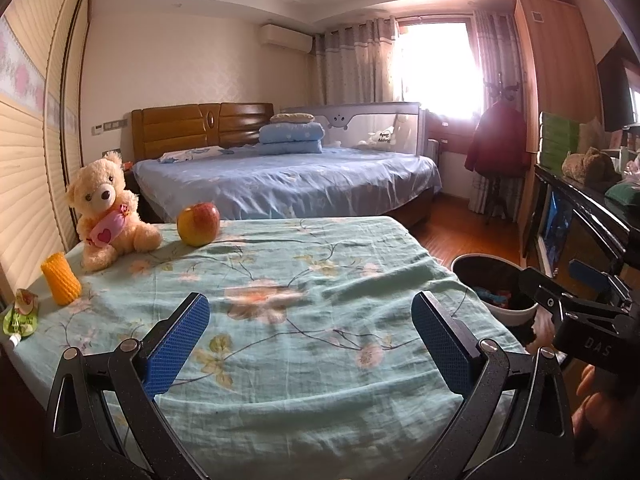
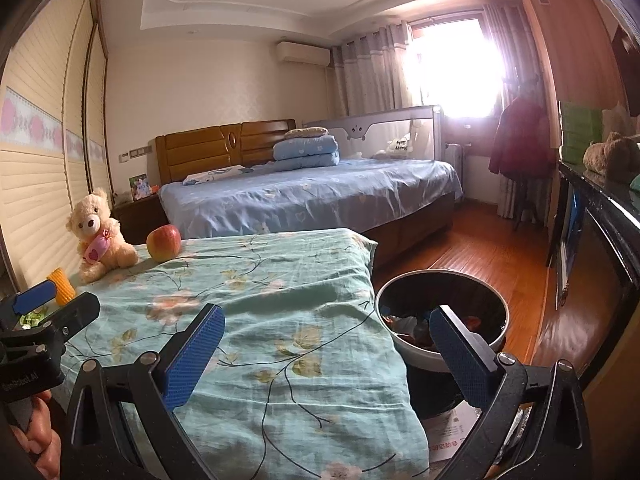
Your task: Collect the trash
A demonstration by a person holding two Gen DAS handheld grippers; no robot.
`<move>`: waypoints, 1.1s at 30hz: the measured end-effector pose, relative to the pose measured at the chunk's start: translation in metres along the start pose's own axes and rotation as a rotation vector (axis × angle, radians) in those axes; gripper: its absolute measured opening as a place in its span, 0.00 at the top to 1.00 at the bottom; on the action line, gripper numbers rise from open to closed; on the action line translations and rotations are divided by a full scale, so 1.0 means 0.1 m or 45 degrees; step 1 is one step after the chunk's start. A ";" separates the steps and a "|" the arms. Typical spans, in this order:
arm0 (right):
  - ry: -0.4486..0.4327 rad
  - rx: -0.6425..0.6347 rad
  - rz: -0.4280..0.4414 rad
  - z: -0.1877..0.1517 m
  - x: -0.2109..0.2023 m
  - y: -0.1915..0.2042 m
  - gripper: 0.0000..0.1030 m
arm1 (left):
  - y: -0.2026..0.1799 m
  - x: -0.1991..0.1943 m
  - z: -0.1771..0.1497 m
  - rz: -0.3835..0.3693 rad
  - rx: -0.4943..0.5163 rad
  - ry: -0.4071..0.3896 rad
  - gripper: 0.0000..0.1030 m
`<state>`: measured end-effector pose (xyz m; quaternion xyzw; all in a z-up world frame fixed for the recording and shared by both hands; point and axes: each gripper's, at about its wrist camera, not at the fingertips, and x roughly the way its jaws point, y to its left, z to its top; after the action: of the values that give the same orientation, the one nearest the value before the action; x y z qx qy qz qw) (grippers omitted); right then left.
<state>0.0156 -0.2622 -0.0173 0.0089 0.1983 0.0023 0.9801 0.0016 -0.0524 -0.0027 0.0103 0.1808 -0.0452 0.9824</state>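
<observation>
1 bear (image 1: pixel 107 208), 1 apple (image 1: pixel 199 224), 1 bin (image 2: pixel 442 320).

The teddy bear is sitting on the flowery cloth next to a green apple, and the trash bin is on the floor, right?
Almost. The apple is red and yellow, not green; the left wrist view shows it clearly. The rest holds: the teddy bear sits beside it on the flowery cloth, and the trash bin stands on the floor.

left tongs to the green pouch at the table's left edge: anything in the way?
Nothing visible. The left tongs are open over bare floral cloth, and the green pouch lies flat off to their left. The yellow corn toy stands just behind the pouch, not between them.
</observation>
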 end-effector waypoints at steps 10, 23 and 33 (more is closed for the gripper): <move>0.004 0.003 0.008 -0.01 0.00 0.00 0.00 | 0.01 -0.02 0.01 0.007 -0.006 -0.006 0.00; 0.007 0.009 0.014 -0.01 0.00 0.01 0.00 | 0.00 -0.03 -0.01 0.036 -0.001 -0.028 0.00; 0.008 0.010 0.020 -0.01 -0.01 0.01 0.00 | 0.00 -0.03 -0.01 0.030 -0.007 -0.020 0.00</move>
<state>0.0146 -0.2615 -0.0180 0.0143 0.2013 0.0091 0.9794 -0.0017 -0.0521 -0.0023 0.0092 0.1729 -0.0331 0.9843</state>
